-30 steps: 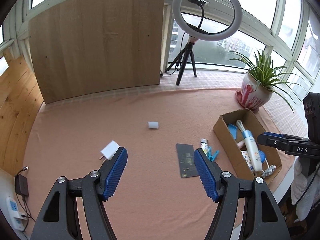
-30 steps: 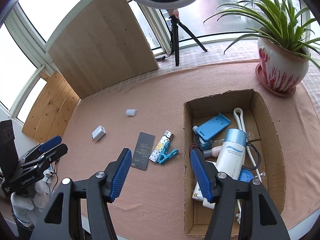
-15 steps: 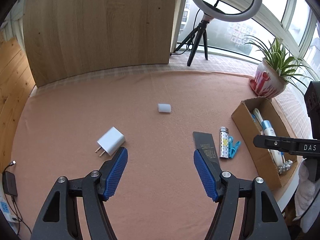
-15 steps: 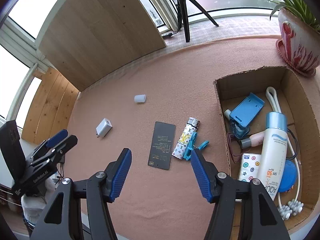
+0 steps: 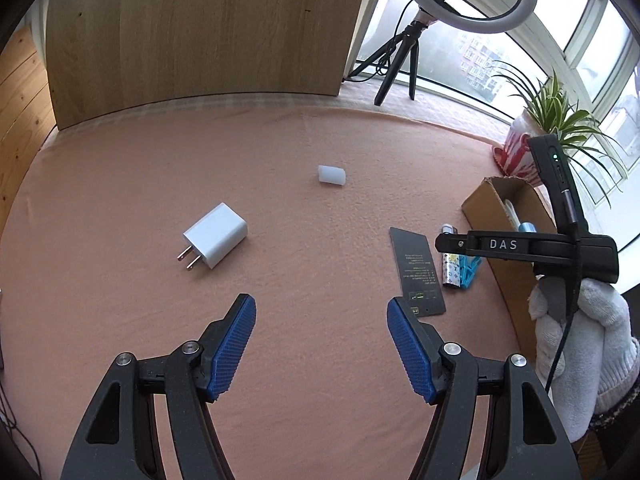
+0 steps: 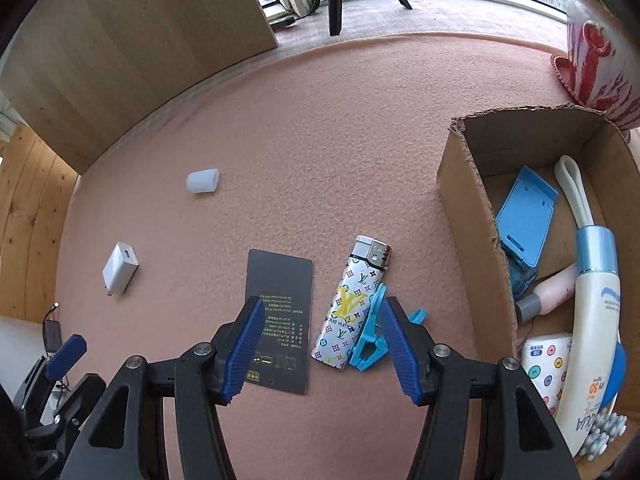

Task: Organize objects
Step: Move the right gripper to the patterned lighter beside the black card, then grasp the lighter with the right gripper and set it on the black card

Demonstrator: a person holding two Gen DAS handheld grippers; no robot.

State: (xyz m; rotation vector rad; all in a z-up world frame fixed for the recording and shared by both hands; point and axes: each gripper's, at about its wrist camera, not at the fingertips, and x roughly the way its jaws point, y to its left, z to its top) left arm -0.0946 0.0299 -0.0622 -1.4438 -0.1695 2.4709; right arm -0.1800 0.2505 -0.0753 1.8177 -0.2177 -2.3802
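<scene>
Nearest in the right wrist view, the right gripper (image 6: 322, 314) hangs over the pink cloth (image 6: 360, 128) with its blue pads apart and nothing clamped. The lighter (image 6: 352, 308) lies in the gap between them, the blue clip (image 6: 370, 340) touches its right side and runs under the right pad, and the black card (image 6: 280, 312) sits partly under the left pad. The lighter looks like the pick. To do it well, I would centre the pads on the lighter's long sides, turn the wrist to match its slight tilt, and keep the right pad clear of the clip so the two do not come up together. The card lies just beside, so a low left pad could drag it.

In the left wrist view the left gripper (image 5: 320, 320) is also spread wide and empty, low in the frame over bare cloth. The charger (image 5: 214, 234) lies just above its left pad, prongs toward the lower left. Farther up, near the middle, rests a white cap (image 5: 332, 175), well apart from everything.

At the right of the right wrist view stands the open box (image 6: 464, 184). Inside are a blue stand (image 6: 526, 216), a sunscreen tube (image 6: 592, 312), a white loop (image 6: 572, 188), a pink tube (image 6: 548, 292), a dotted packet (image 6: 546, 364) and white beads (image 6: 604, 432) at the bottom corner. Floor space looks tight, so the lighter likely goes on top. Beyond it, upper right, is a plant pot (image 6: 600, 60).
</scene>
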